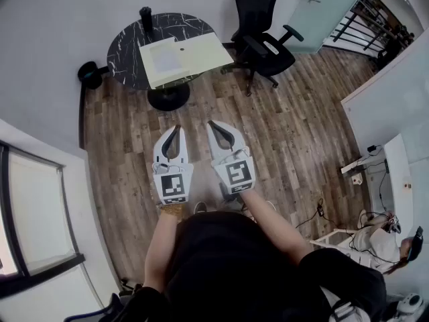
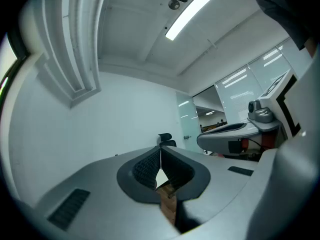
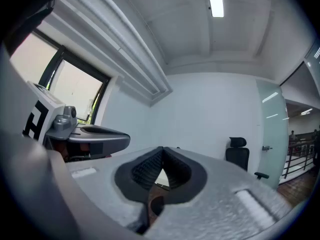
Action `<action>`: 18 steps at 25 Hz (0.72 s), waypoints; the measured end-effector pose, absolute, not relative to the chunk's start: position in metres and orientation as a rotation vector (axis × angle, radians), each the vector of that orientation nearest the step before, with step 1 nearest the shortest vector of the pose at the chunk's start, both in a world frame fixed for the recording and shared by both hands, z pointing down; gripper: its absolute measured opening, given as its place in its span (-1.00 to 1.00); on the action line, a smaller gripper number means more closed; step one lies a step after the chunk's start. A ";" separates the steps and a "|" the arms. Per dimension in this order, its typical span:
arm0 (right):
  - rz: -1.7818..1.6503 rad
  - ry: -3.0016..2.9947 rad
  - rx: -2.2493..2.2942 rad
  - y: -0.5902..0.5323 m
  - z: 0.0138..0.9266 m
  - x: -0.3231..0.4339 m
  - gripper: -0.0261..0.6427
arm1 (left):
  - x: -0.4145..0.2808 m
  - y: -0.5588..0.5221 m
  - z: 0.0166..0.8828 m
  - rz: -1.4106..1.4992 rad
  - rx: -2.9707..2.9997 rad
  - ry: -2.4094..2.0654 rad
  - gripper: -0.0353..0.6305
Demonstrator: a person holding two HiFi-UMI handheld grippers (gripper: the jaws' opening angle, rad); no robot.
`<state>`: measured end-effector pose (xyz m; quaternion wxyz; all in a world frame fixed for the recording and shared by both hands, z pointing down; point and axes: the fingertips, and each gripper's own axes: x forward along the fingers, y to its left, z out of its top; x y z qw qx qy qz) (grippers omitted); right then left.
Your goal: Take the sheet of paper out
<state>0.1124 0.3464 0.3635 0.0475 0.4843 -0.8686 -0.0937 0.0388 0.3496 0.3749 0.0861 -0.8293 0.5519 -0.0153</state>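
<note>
**On the round table ahead: the paper waits, both tongs clenched and empty**

On the dark marble table [image 1: 127, 52] across the wooden floor lies the sheet of paper [image 1: 163, 58]. It is a paler rectangle lying on the left part of what looks like a cream folder [image 1: 201, 51] laid flat. From here you cannot tell whether the sheet is tucked under a flap or simply rests on top.

You hold the left gripper [image 1: 177, 128] and the right gripper [image 1: 210, 123] level, side by side in front of your body. Each one's jaws are pressed together, with nothing between the ribbed pads. That reads as a carrying posture, not a reach, since nothing is within grasp yet.

The paper is well apart from both tongs, straight ahead and slightly left of them. A black cylinder [image 1: 145, 19] stands at the table's far edge behind the folder. An office chair [image 1: 265, 39] sits to the right of the table, off your line to it. By my judgement you must close that gap and part the jaws before either tong can take an edge of the sheet.
</note>
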 end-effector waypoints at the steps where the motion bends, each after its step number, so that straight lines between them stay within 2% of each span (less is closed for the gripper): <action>1: -0.290 -2.654 1.486 0.346 0.361 0.111 -0.93 | 0.038 0.350 0.374 -0.045 -2.475 1.645 -0.87; 18: -0.230 -2.685 1.453 0.306 0.360 0.126 -0.93 | 0.058 0.308 0.367 -0.018 -2.517 1.658 -0.87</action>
